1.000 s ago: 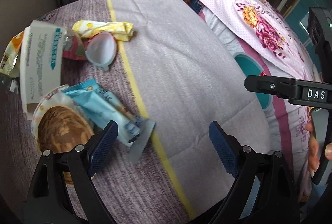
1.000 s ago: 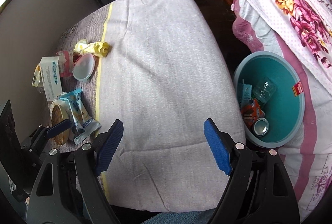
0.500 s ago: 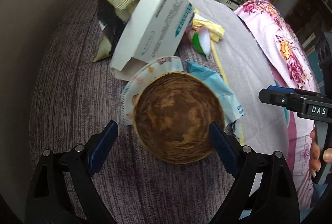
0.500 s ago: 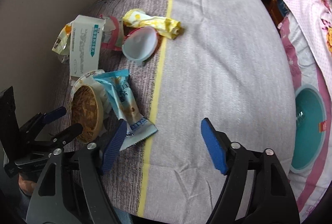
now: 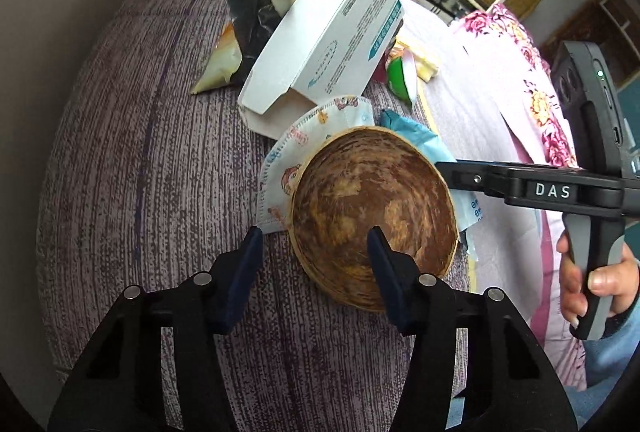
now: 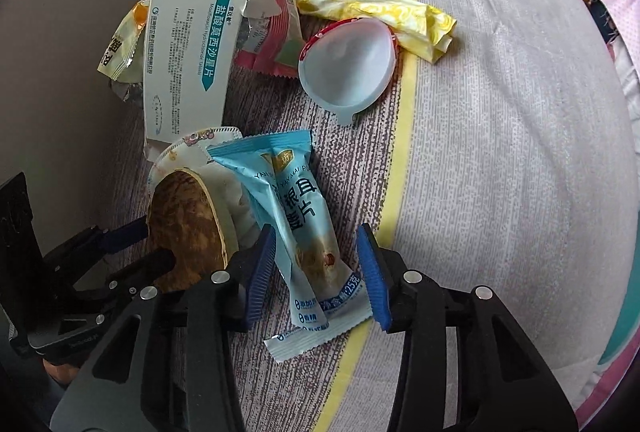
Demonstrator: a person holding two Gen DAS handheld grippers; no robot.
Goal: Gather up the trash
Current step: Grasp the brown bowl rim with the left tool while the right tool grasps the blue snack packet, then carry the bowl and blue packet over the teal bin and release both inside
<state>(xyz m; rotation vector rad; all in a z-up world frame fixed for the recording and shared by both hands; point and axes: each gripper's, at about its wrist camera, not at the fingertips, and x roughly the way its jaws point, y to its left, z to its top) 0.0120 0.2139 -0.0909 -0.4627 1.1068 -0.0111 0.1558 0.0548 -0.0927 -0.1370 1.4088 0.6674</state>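
Observation:
A brown paper bowl (image 5: 372,216) lies on a child's face mask (image 5: 316,127) on the cloth-covered table. My left gripper (image 5: 316,248) is partly closed, its jaws astride the bowl's near rim, one finger inside and one outside. The bowl also shows in the right wrist view (image 6: 184,228). My right gripper (image 6: 316,264) is partly closed, its jaws on either side of a light blue snack wrapper (image 6: 296,220), close to it. Behind lie a white medicine box (image 6: 188,51), a clear plastic lid (image 6: 348,63), a yellow wrapper (image 6: 376,7) and a red wrapper (image 6: 272,43).
A chip bag (image 5: 256,7) lies behind the medicine box (image 5: 324,27). A green cup (image 5: 400,79) lies beside it. A floral bedspread (image 5: 532,79) is at the right. The table edge is near on the left side, by a wall.
Both grippers have narrowed and moved in. The left one came down onto the bowl's rim; the right one advanced until its jaws flank the blue wrapper.

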